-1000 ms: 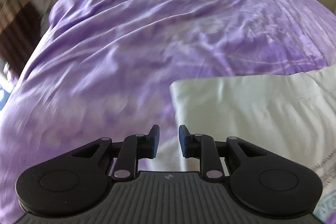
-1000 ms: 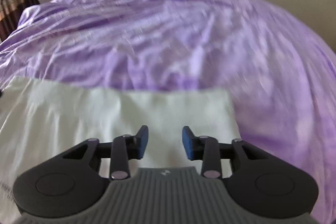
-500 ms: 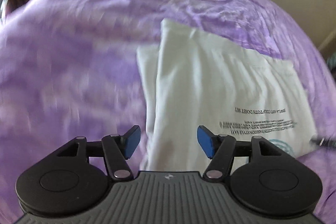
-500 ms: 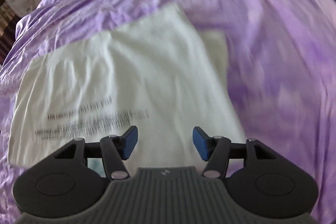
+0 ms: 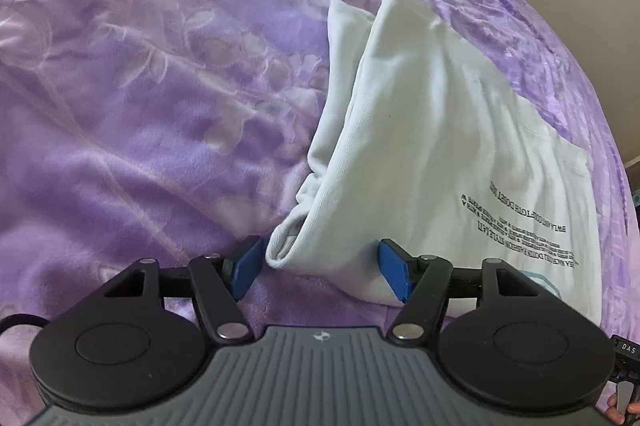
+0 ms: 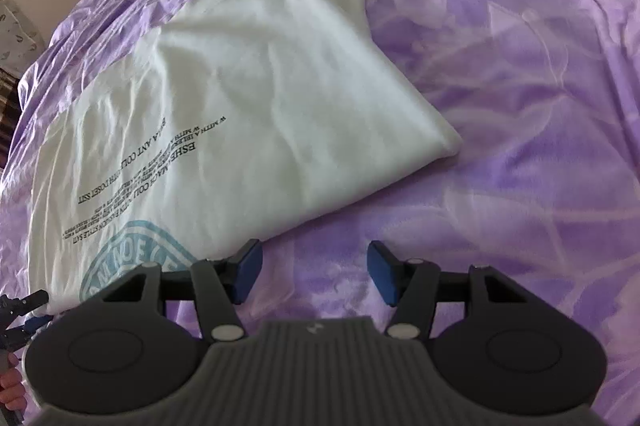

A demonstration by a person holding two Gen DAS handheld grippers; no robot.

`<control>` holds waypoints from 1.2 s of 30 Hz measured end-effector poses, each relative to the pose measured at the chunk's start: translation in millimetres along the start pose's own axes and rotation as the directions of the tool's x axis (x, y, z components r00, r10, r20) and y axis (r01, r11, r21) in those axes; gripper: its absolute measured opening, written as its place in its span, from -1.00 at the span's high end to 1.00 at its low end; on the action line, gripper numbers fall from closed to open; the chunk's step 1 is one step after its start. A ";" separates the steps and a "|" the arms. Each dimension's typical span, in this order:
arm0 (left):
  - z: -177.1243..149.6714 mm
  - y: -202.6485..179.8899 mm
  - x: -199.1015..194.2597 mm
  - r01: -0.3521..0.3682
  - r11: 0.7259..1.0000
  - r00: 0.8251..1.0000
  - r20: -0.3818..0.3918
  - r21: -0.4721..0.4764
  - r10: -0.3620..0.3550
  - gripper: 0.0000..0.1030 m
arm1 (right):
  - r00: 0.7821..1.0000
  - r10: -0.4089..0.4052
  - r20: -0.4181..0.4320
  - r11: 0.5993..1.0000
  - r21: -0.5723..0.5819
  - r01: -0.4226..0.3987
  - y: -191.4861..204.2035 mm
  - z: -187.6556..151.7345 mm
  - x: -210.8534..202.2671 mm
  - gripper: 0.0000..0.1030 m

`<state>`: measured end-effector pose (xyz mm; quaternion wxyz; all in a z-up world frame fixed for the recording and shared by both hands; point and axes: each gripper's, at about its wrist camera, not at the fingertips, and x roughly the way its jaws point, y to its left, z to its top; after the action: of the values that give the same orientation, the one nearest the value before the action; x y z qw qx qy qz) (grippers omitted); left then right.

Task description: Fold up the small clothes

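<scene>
Two matching handheld grippers: the left gripper [image 5: 322, 268] and the right gripper [image 6: 312, 272] each have a ribbed grey body with a small pale emblem, two round black discs, black linkage arms with silver pivot pins, and blue rectangular finger pads [image 5: 394, 274].

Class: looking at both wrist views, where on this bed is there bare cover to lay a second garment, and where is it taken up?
Bare purple bed cover stretches from the white shirt on its bunched-sleeve side, and beyond its folded corner in the right wrist view. The shirt itself fills the middle; the open left gripper straddles its edge, the open right gripper hovers over bare cover.
</scene>
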<state>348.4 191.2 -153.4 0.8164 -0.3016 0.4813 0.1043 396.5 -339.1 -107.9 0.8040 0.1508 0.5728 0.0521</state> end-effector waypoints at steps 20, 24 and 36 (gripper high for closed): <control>5.1 -33.2 -4.4 -0.112 0.989 0.993 0.033 0.095 0.110 0.73 | 0.977 -0.202 -0.066 0.947 -0.268 0.177 59.4 28.5 34.5 -0.15; 4.7 -34.8 -2.4 -0.121 0.986 0.993 0.026 0.118 0.119 0.73 | 0.983 -0.166 -0.077 0.978 -0.144 0.153 46.5 48.7 25.9 -0.15; 6.1 -34.1 4.4 -0.124 0.980 0.992 0.006 0.155 0.124 0.73 | 0.984 -0.164 -0.075 0.969 0.173 0.175 -5.6 86.9 37.2 0.03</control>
<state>370.8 167.2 -141.5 0.8284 -0.2068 0.5073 0.1169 490.0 -350.8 -117.3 0.7711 0.1714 0.6099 -0.0637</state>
